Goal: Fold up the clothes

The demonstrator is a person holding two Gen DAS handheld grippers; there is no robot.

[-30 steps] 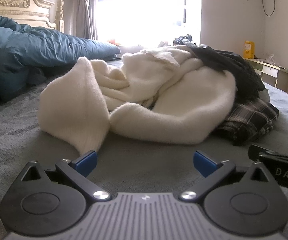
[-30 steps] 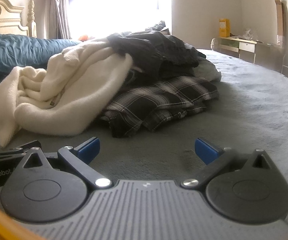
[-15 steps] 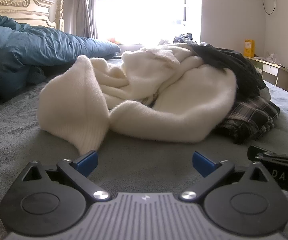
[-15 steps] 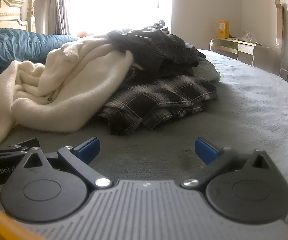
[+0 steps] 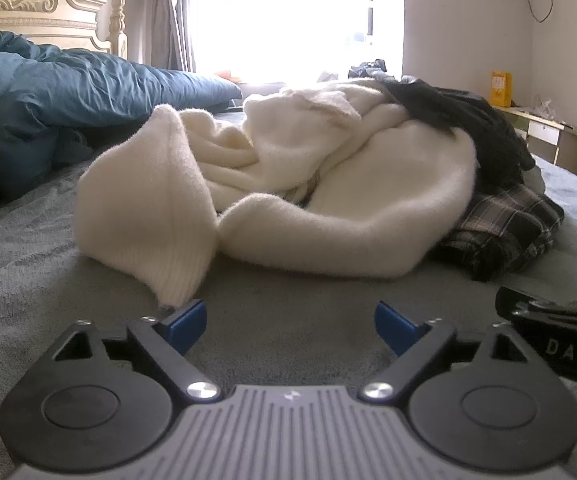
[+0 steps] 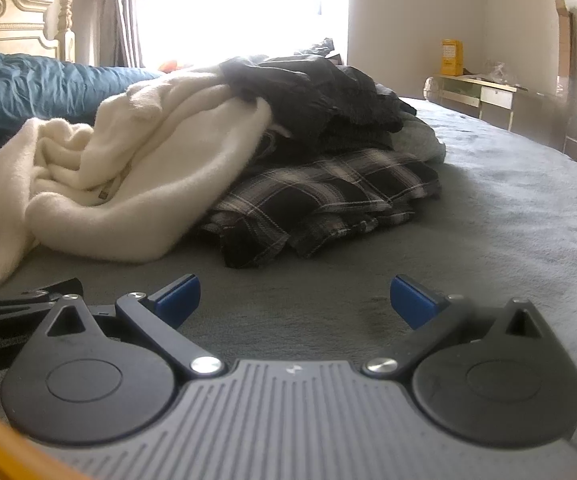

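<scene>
Since the earlier frame, the jaws of the left gripper [image 5: 290, 326] have been closing a little, but nothing is between them, only the grey bedcover [image 5: 296, 300]; the pile of clothes has not moved. The jaws are still wide apart and hold nothing. The right gripper [image 6: 294, 298] is also wide open and empty.

The cream sweater [image 5: 328, 184] lies on the bedcover, ahead of both grippers, with its long axis going across the view. Its ribbed cuff [image 5: 176, 276] points toward the left gripper and ends just beside the left finger, so the left hand seems nearer. The plaid garment [image 6: 328, 204] lies to the right of the sweater, partly under it, and a dark garment [image 6: 308, 92] lies on top.
</scene>
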